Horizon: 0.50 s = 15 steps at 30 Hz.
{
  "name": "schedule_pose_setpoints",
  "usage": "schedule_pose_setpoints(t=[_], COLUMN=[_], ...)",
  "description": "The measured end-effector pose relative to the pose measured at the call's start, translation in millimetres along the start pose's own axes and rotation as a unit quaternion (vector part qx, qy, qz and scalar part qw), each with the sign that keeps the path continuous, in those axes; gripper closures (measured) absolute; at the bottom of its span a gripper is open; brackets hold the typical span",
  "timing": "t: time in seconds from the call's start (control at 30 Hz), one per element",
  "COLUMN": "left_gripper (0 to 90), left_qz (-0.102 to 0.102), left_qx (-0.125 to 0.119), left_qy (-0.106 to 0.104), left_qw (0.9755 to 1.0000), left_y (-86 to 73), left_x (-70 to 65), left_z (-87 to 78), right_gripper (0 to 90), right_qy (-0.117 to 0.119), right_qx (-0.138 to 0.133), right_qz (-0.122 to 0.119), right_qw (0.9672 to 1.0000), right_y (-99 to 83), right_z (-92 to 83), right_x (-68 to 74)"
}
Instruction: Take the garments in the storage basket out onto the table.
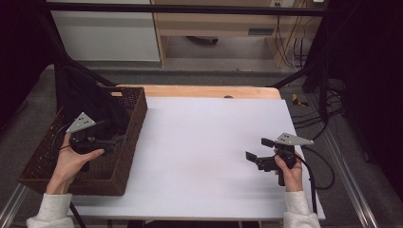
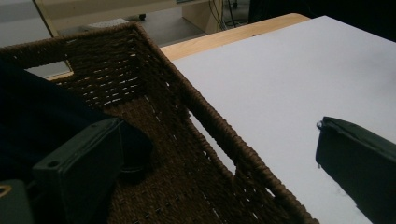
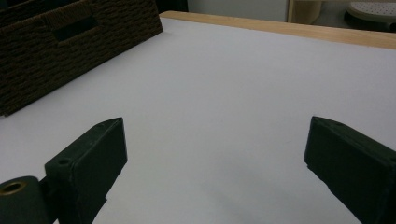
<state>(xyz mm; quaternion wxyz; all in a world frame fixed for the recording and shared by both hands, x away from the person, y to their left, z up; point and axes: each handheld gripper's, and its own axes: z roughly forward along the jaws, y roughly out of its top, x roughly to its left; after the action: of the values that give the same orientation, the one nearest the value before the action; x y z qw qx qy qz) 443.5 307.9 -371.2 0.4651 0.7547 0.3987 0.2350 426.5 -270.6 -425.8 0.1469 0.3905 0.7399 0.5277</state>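
Woven brown wicker basket [image 1: 138,114] is sitting at the left end of the table [image 1: 204,142], with a dark cloth [image 1: 90,102] bundled inside, heaped against the basket's far-left corner and spilling over its far rim. Left hand-held gripper [image 1: 119,141] is hovering over the basket's interior, near its right wall, so the cloth is lying just beyond and to the left of it. In the left gripper view one jaw is sitting over the dark cloth [image 2: 42,116] and the basket floor, while the other is hanging past the basket wall [image 2: 224,135] over the white table top. Jaws are standing wide apart, gripping nothing; contact with the cloth is hard to tell. Cloth is a crumpled heap, no clear long axis.

Right hand-held gripper [image 1: 259,149] is idling well to the right of the basket, over bare table, jaws spread wide and empty, pointing toward the basket [image 3: 70,51].

Left hand is clearly the nearer one; likely next move is dipping it left and down into the cloth.
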Motion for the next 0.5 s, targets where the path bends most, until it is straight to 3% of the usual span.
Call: schedule_pose_setpoints(t=[0.5], left_gripper=[0.6], left_qz=[-0.01], left_qx=[0.009], left_qy=[0.027], left_qw=[0.9995], left_y=[9.9], left_x=[26.7], left_z=[-8.2], right_gripper=[6.1], right_qy=[-0.003], right_qx=[0.0], right_qz=[0.001], right_qw=[1.0], right_y=[0.1], right_z=[-0.4], right_x=[-0.3])
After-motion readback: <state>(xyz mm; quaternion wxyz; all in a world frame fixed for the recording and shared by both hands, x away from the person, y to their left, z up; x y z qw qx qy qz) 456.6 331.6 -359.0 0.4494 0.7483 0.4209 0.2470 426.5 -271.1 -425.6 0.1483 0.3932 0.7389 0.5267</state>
